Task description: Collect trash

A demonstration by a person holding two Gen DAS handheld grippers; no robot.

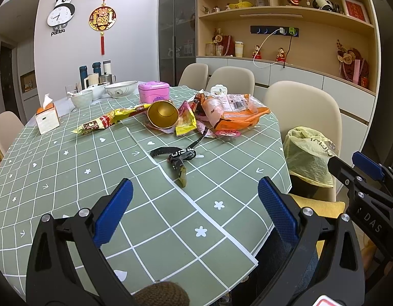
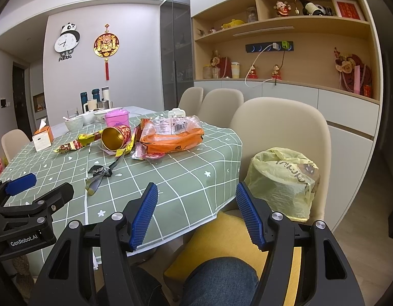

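Trash lies on the green checked tablecloth (image 1: 68,173): a black wrapper (image 1: 177,156), a tipped gold paper cup (image 1: 162,114), a yellow-red wrapper (image 1: 104,122) and an orange plastic bag (image 1: 232,113). A bin lined with a yellow bag (image 1: 307,153) sits on the chair at right. My left gripper (image 1: 195,191) is open and empty, above the table's near part, short of the black wrapper. My right gripper (image 2: 193,193) is open and empty past the table's edge, left of the bin (image 2: 283,178). The same trash shows in the right wrist view: cup (image 2: 114,137), orange bag (image 2: 170,137), black wrapper (image 2: 100,173).
A tissue box (image 1: 47,118), bowls (image 1: 119,89), a pink tin (image 1: 153,92) and flasks (image 1: 94,71) stand at the table's far side. Beige chairs (image 1: 302,107) ring the table. A yellow cushion (image 2: 222,239) and the person's knee (image 2: 222,280) are below my right gripper.
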